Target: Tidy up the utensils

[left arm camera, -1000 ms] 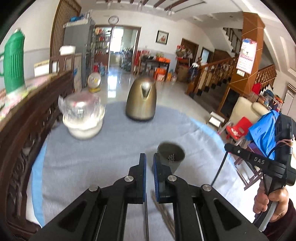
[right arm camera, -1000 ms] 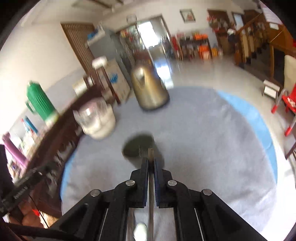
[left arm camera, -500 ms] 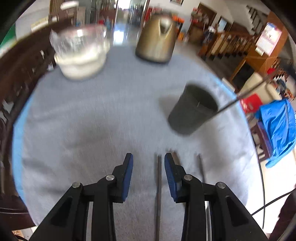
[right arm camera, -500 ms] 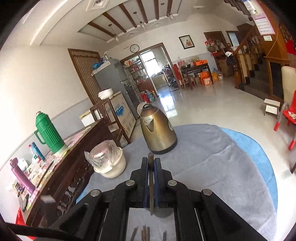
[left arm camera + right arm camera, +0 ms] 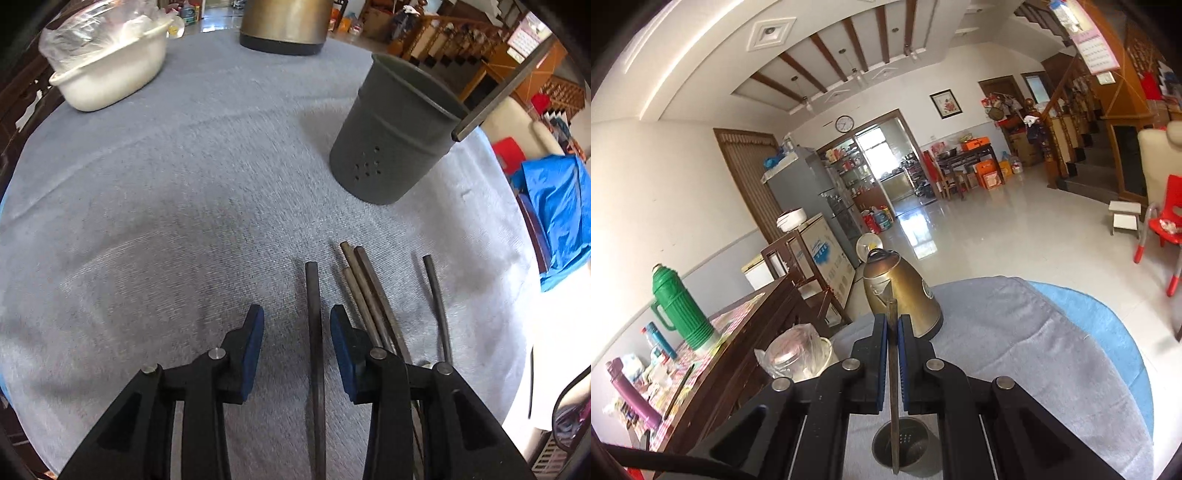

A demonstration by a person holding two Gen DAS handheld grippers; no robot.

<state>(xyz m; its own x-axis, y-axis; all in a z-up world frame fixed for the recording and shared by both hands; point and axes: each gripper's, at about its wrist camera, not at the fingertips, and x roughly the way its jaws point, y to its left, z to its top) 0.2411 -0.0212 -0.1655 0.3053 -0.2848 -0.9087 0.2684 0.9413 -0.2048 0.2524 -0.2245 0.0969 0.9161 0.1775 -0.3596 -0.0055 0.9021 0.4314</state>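
Observation:
Several dark chopsticks lie on the grey cloth (image 5: 147,192). My left gripper (image 5: 296,313) points down at them and stands open, with one chopstick (image 5: 313,280) between the jaws, nearer the right pad, neither pad pressing on it. A bundle of three chopsticks (image 5: 364,284) and a single one (image 5: 436,291) lie just to its right. The grey perforated holder cup (image 5: 391,147) stands upright beyond them. My right gripper (image 5: 892,322) is shut on a chopstick (image 5: 894,406), whose lower end hangs over the cup's mouth (image 5: 916,454). That held chopstick (image 5: 506,88) shows above the cup's rim in the left wrist view.
A brass kettle (image 5: 284,26) stands at the far side of the round table, and a white bowl with a plastic bag (image 5: 110,70) at the far left. A dark wooden sideboard (image 5: 738,350) with a green flask (image 5: 679,306) flanks the table. Blue cloth (image 5: 557,206) hangs at the right.
My left gripper has dropped toward the cloth, tilted down and opened around one lying chopstick. My right gripper has risen and tipped upward with its chopstick, coming over the cup.

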